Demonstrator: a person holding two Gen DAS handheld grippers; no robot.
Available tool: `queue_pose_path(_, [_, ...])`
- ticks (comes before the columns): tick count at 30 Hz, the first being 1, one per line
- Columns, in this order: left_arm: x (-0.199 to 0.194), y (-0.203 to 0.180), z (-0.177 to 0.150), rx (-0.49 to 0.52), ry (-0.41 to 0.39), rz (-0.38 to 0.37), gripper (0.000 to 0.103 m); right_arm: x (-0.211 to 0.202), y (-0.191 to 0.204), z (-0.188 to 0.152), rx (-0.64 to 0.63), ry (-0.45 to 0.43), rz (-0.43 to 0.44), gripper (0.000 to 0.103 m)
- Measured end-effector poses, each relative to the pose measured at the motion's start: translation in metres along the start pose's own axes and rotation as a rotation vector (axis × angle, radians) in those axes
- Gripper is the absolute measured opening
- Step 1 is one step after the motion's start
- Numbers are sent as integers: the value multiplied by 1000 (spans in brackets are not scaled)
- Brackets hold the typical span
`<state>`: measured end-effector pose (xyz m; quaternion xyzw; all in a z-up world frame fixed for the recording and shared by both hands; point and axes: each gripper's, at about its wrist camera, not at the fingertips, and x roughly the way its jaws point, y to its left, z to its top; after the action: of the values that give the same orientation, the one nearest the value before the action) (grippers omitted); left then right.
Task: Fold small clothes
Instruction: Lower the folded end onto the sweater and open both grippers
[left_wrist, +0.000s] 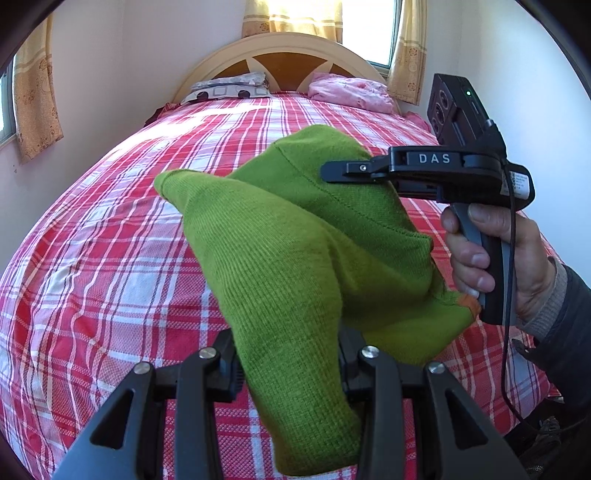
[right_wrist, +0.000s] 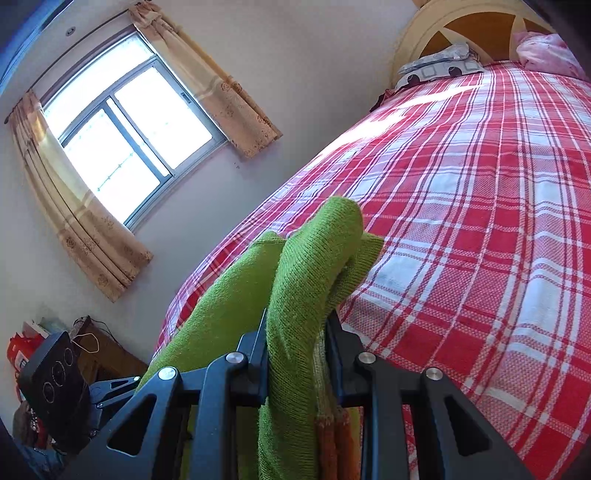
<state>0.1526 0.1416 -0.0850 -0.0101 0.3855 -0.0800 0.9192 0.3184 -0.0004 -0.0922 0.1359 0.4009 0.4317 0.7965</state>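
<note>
Both claws, your left claw (left_wrist: 288, 369) and right claw (right_wrist: 295, 354), are clamping the green garment (left_wrist: 295, 236), which is hanging slack between them above the bed (left_wrist: 110, 258).

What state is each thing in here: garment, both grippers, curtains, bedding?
green knit garment: bunched, lifted above the bed, held at two places.
left gripper: shut on the garment.
right gripper: shut on the garment.
plaid bedspread: spread flat over the bed.
side window curtains: drawn apart.
pink blanket: crumpled at the headboard.
patterned pillow: lying flat.
</note>
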Motion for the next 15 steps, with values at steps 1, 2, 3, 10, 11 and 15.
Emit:
queue_pose_path(1, [1,2,-2,-5,3,2,39,4,0,-1,-2,7,-2,26])
queue_pose_path(2, [2,4,-4,-9,6,4,39,10,0,-2,-3,17,-5,26])
queue_pose_path(3, [4,6,-6,-13,12,8,39,14,0,-3,-1,24,-7,26])
queue_pose_path(10, [15,18,-27,-33,53,15,39,33,-9,-6,43,44,-10,26])
queue_pose_path(11, [16,18,-29,-32,51,13,39,34,-12,-6,49,49,-14,26])
queue_pose_path(15, [18,20,-36,-34,41,7,46,36,-25,-10,77,73,-39,27])
